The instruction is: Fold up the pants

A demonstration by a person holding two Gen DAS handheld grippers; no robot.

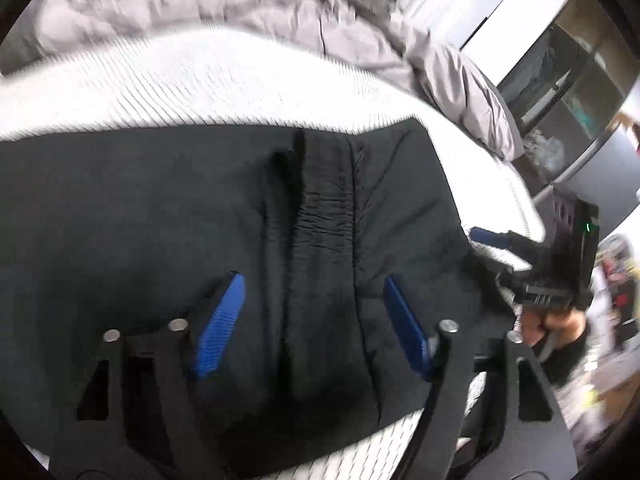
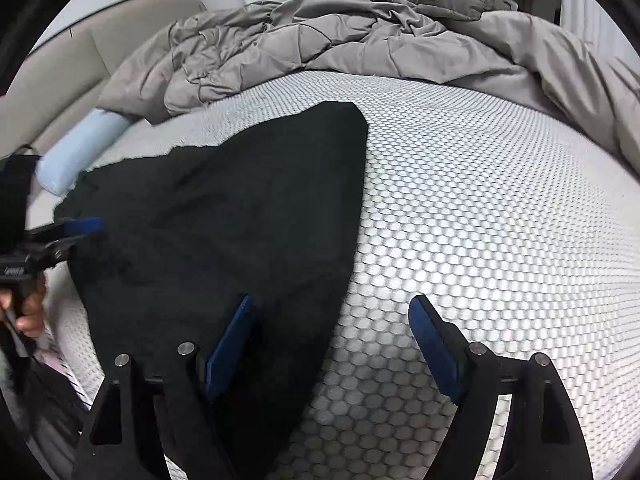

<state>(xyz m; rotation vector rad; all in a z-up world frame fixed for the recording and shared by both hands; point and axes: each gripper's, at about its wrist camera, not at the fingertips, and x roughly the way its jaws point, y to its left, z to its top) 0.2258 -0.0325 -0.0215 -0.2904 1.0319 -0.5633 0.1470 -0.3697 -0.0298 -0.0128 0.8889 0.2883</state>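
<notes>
Black pants (image 1: 160,208) lie spread on the white mattress (image 1: 200,80), with a creased seam running down their middle. My left gripper (image 1: 314,278) hovers over that seam, open, its blue pads (image 1: 222,324) apart on either side of the ridge and pressing nothing. In the right wrist view the pants (image 2: 224,232) end in a straight edge. My right gripper (image 2: 331,300) stands open across that edge, one pad over the cloth and the other over the bare mattress (image 2: 480,220). Each gripper also shows at the other view's side: the right gripper (image 1: 490,238) and the left gripper (image 2: 82,226).
A crumpled grey duvet (image 2: 320,40) is heaped along the far side of the bed. A light blue roll (image 2: 76,152) lies at the far left edge. Shelves and clutter (image 1: 560,92) stand beyond the bed's right side. A hand (image 2: 30,312) holds the left gripper's grip.
</notes>
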